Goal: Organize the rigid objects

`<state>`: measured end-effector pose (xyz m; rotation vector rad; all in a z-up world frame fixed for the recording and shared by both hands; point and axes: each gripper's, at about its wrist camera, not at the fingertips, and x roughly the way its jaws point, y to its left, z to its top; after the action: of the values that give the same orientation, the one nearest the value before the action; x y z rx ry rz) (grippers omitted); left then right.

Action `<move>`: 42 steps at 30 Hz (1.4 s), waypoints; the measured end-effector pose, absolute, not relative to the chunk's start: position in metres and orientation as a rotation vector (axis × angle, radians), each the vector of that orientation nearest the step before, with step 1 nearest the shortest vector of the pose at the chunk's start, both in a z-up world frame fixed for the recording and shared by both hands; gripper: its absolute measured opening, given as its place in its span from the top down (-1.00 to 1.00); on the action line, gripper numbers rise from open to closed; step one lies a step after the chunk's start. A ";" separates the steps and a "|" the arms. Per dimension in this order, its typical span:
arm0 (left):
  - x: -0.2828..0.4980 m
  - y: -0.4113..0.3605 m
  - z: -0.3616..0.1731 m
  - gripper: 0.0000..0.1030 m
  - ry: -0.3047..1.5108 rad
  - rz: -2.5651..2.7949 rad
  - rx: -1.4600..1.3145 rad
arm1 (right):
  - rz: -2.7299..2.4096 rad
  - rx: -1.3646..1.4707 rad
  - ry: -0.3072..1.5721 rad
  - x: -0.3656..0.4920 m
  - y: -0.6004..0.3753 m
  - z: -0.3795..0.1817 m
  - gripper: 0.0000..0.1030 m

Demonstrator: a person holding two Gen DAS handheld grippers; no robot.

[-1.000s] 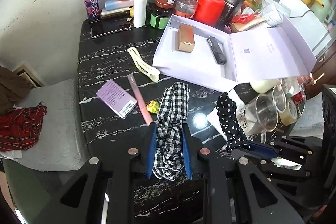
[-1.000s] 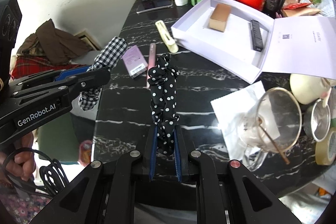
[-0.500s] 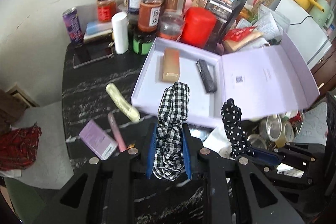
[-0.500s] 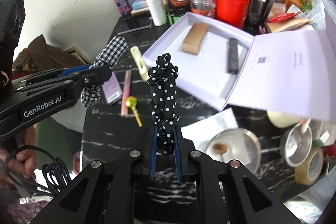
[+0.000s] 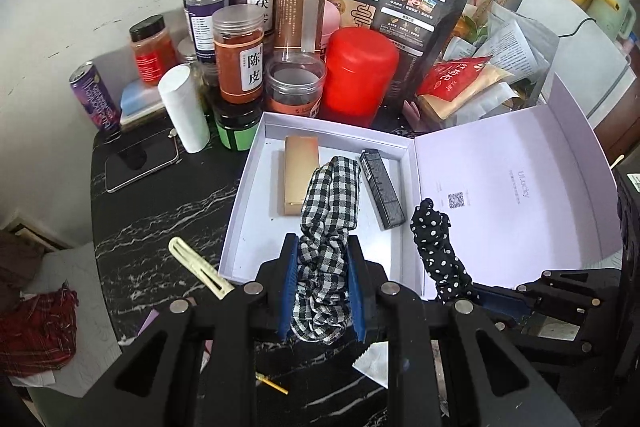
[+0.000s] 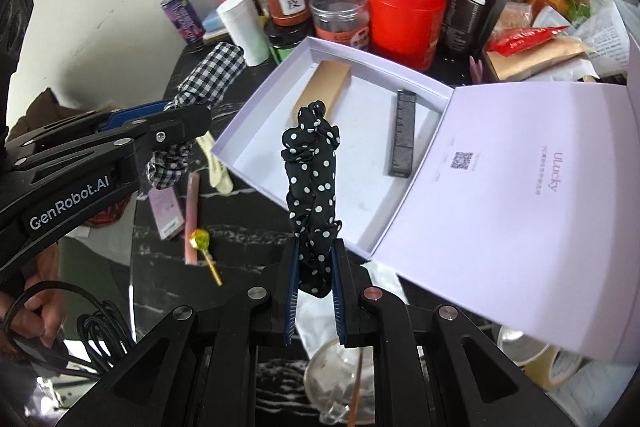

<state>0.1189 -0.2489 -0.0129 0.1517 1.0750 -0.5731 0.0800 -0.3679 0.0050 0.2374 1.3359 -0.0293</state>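
My left gripper (image 5: 322, 247) is shut on a black-and-white checked scrunchie (image 5: 326, 223), held above the near edge of an open lilac box (image 5: 248, 195). My right gripper (image 6: 314, 247) is shut on a black polka-dot scrunchie (image 6: 312, 179), also over the box's (image 6: 260, 131) near edge. Inside the box lie a tan rectangular block (image 5: 301, 179) and a black slim case (image 5: 381, 189). The box lid (image 5: 516, 195) is folded open to the right. A cream hair clip (image 5: 198, 265) lies on the black marble table left of the box.
Jars, a red canister (image 5: 358, 71), a white tube (image 5: 184, 107), a purple can (image 5: 94, 95), a phone (image 5: 142, 159) and snack bags crowd the table's back. A pink stick (image 6: 192, 215), lilac card (image 6: 166, 209), wrapped candy (image 6: 202, 243) and glass bowl (image 6: 340, 379) lie near the front.
Both grippers have carried their scrunchies forward from over the bare table to above the open box; the jars and box now look closer. Both grips stayed shut.
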 end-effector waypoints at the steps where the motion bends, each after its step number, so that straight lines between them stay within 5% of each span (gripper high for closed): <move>1: 0.123 -0.251 -0.014 0.56 1.077 -0.576 0.152 | -0.036 0.240 1.342 0.083 -0.371 0.003 0.71; 42: 0.243 -0.302 -0.122 0.56 1.205 -0.534 0.103 | -0.223 0.328 1.436 0.193 -0.435 -0.119 0.71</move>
<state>0.2426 -0.3023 -0.1223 0.1027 1.2046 -0.5341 0.1933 -0.4354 -0.1194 0.3283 1.4357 -0.2234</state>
